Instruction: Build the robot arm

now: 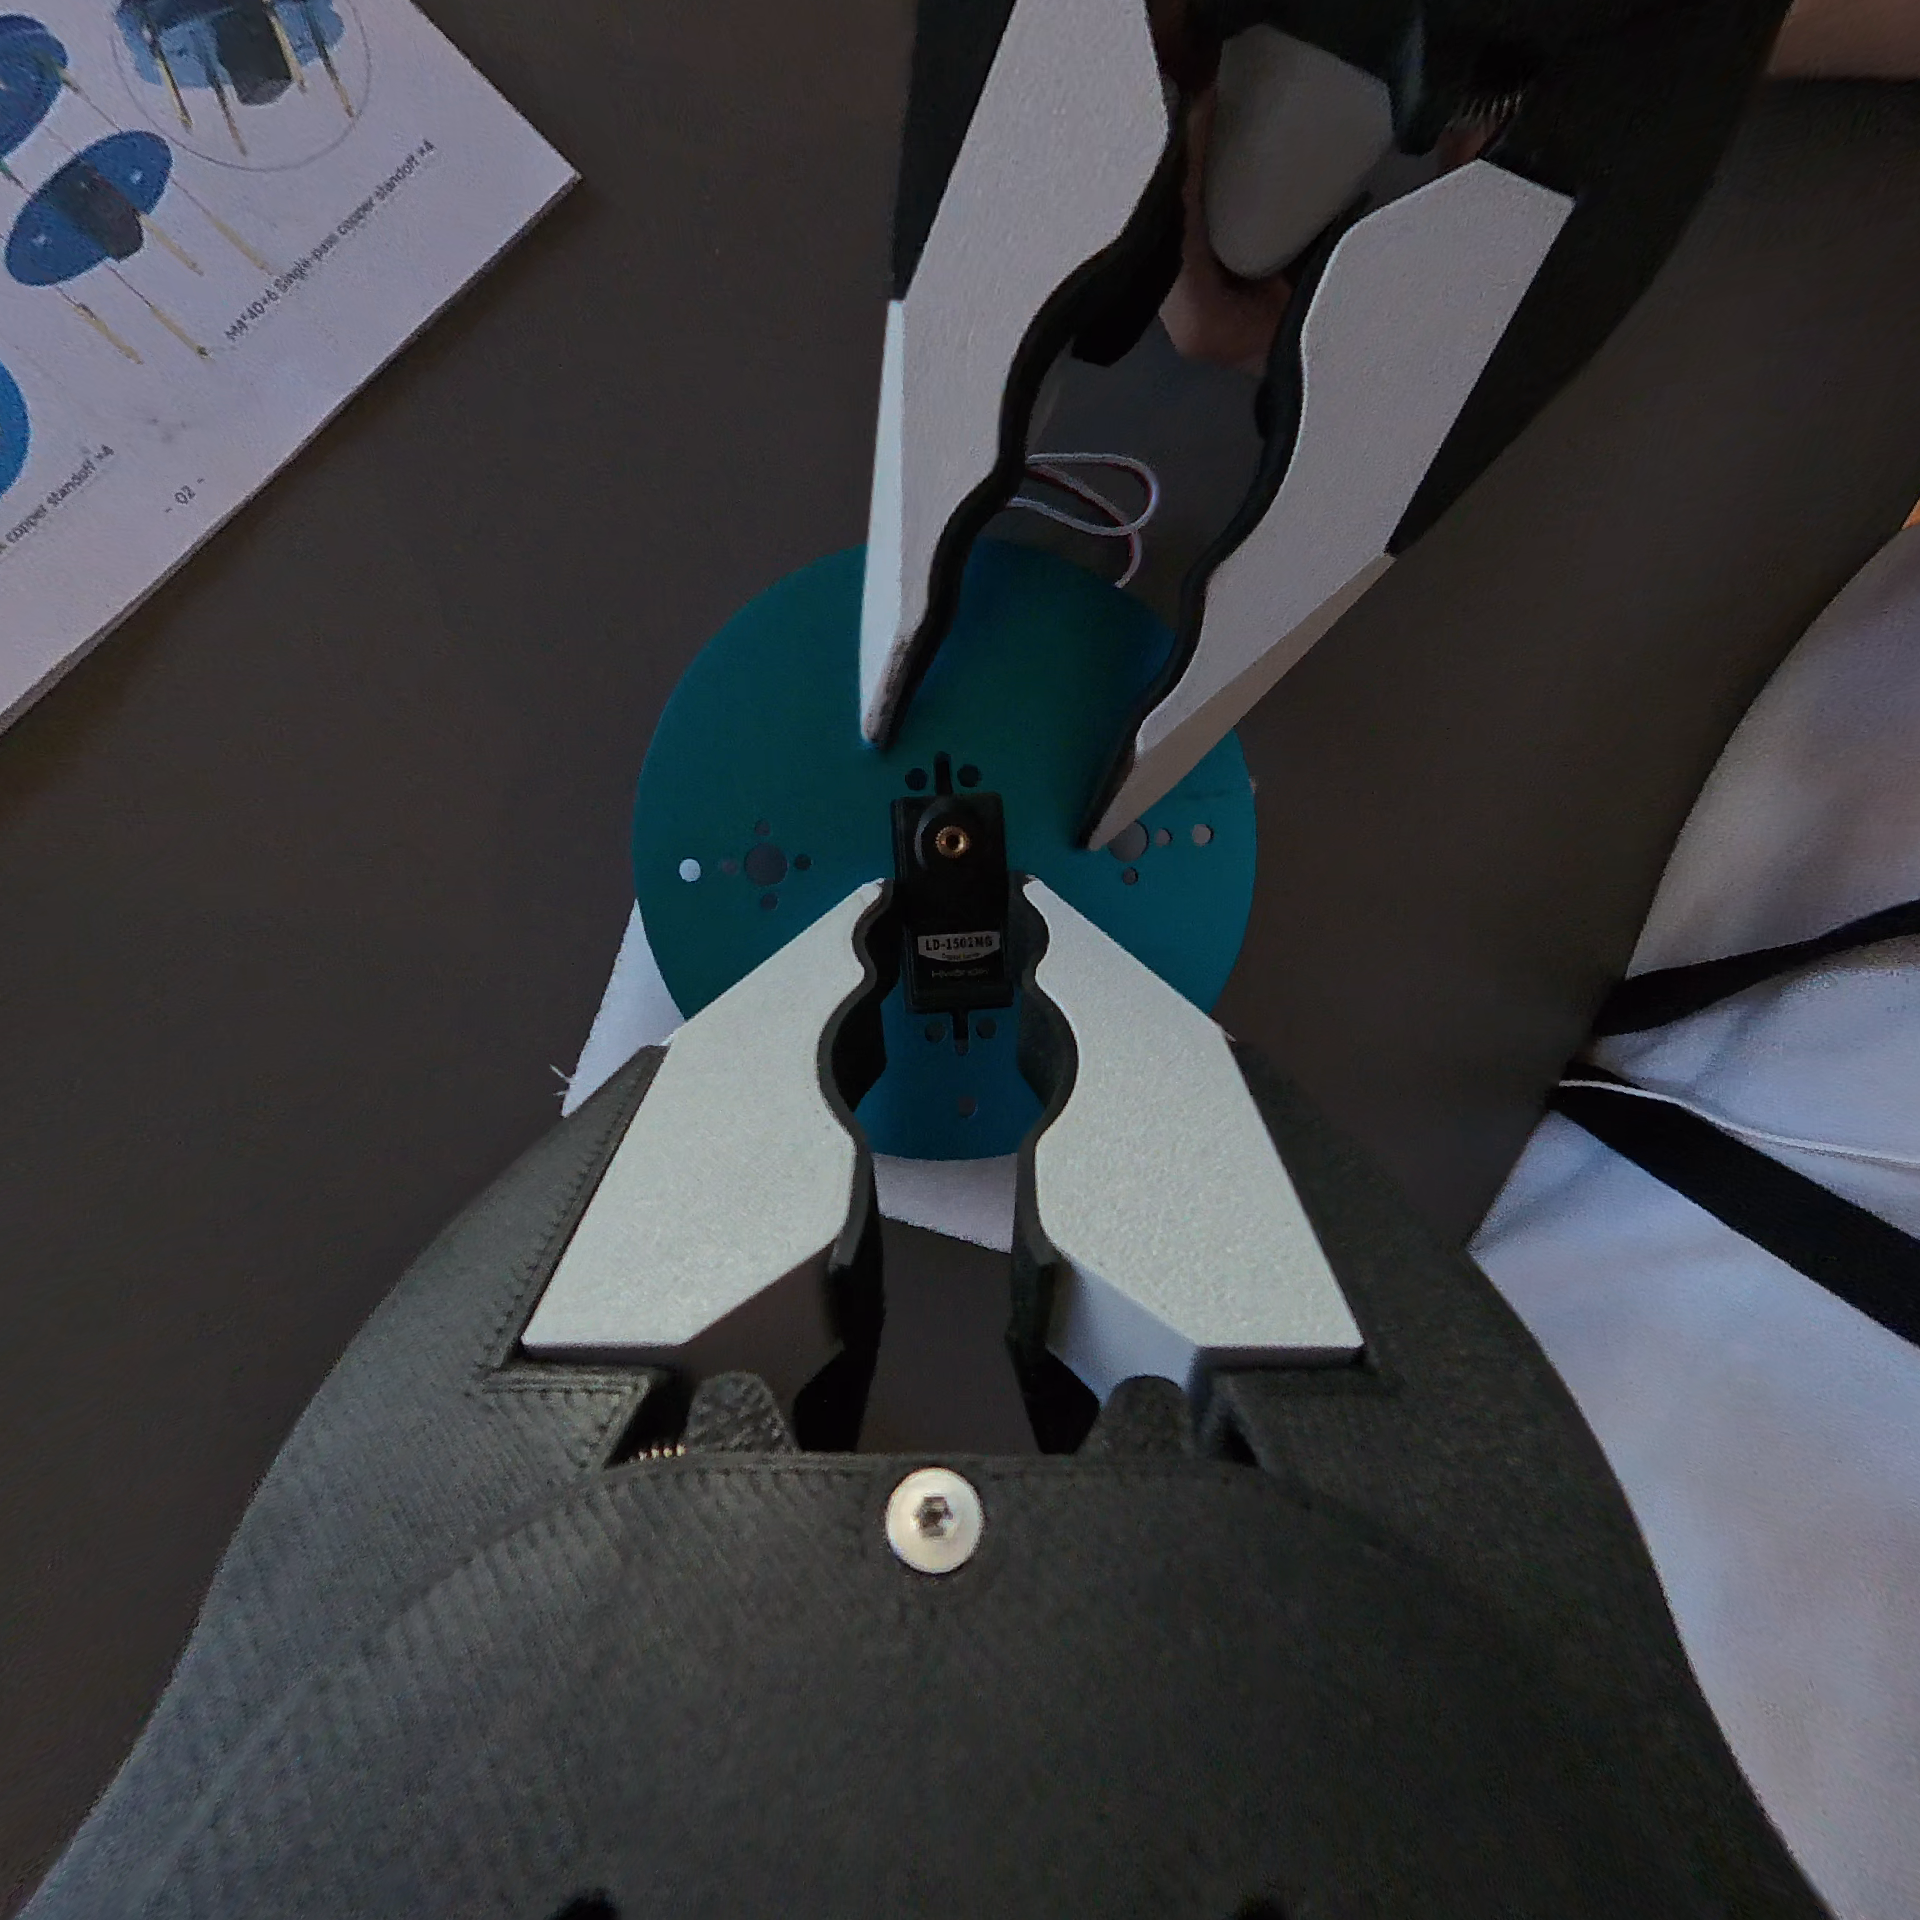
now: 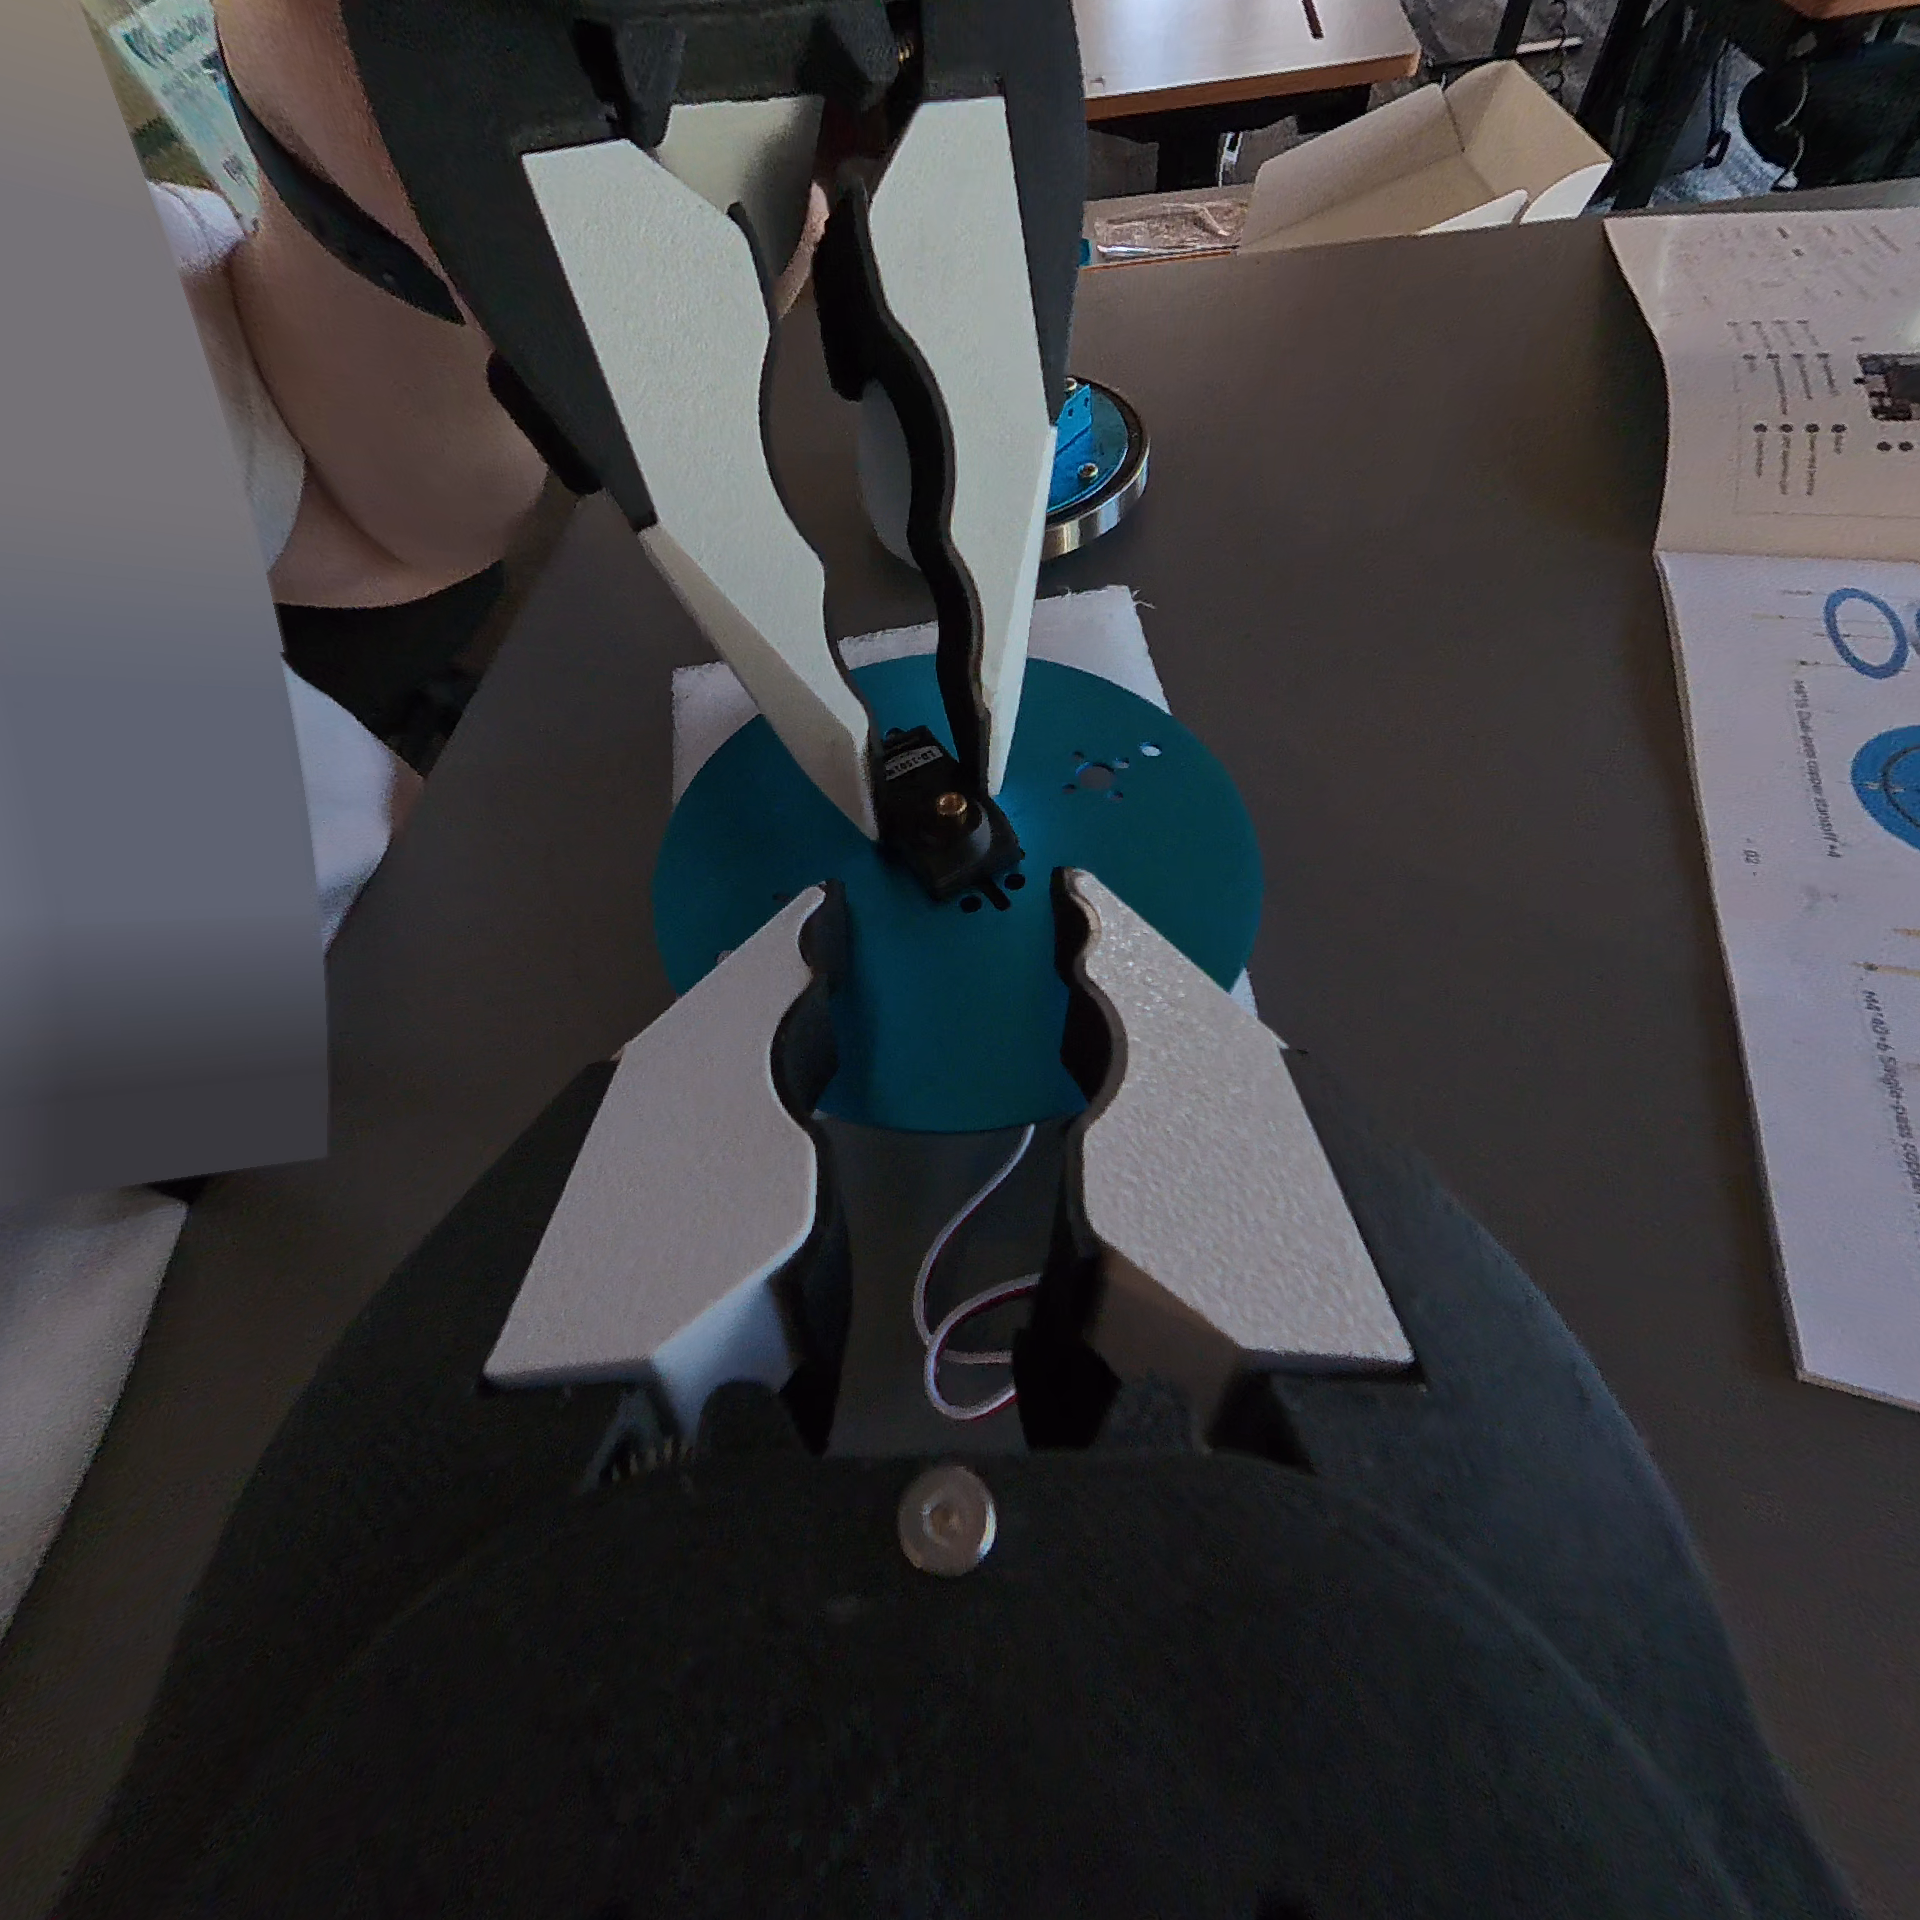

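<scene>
A round blue disc (image 1: 748, 790) with drilled holes lies on a white pad (image 1: 623, 997) on the dark table. A small black servo (image 1: 951, 935) with a brass hub stands in the disc's centre. My left gripper (image 1: 954, 885) is shut on the servo's body; it also shows from above in the right wrist view (image 2: 930, 805). My right gripper (image 2: 943, 881) is open and empty, its tips low over the disc (image 2: 1143, 883) just short of the servo (image 2: 951, 831). In the left wrist view the right gripper (image 1: 985, 790) comes in from the top. The servo's white-and-red wire (image 2: 966, 1247) trails under it.
An open instruction booklet (image 2: 1818, 831) lies on the table, also in the left wrist view (image 1: 208, 312). A round blue part with a metal ring (image 2: 1101, 457) stands behind the disc. An open cardboard box (image 2: 1434, 156) sits farther back. A person's white clothing (image 1: 1766, 1039) borders the table. Only a small space, under 4 cm, lies between the two pairs of fingers.
</scene>
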The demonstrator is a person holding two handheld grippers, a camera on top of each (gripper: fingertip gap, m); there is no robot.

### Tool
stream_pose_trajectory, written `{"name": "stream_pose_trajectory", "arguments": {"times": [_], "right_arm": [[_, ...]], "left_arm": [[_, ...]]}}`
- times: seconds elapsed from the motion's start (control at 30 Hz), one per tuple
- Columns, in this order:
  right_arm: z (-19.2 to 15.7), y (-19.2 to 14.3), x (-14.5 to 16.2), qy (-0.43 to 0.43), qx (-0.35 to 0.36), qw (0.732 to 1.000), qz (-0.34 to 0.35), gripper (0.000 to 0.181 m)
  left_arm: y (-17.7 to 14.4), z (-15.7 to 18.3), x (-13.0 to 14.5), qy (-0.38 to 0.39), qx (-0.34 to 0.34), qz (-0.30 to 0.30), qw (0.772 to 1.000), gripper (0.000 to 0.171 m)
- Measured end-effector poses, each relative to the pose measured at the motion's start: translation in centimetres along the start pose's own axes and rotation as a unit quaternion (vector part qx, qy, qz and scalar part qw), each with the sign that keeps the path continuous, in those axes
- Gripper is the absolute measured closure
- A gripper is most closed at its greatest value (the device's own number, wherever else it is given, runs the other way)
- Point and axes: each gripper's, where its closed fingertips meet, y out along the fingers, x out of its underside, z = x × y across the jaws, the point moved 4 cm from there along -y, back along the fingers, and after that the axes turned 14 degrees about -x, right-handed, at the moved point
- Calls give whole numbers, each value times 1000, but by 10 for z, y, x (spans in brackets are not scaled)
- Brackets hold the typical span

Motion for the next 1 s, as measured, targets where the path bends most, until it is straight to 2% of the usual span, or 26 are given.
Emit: {"name": "stream_pose_trajectory", "arguments": {"times": [0.3,0.87,1.0], "right_arm": [[-4,-3,0,18,7,1000,-11,146],[-1,-3,-1,36,-12,999,10,146],[0,-4,0,40,-15,999,13,146]], "left_arm": [[0,1,0,8,-2,8,1000,152],[-1,-3,-3,-35,77,1,996,149],[-4,-6,-3,-43,72,5,997,146]]}}
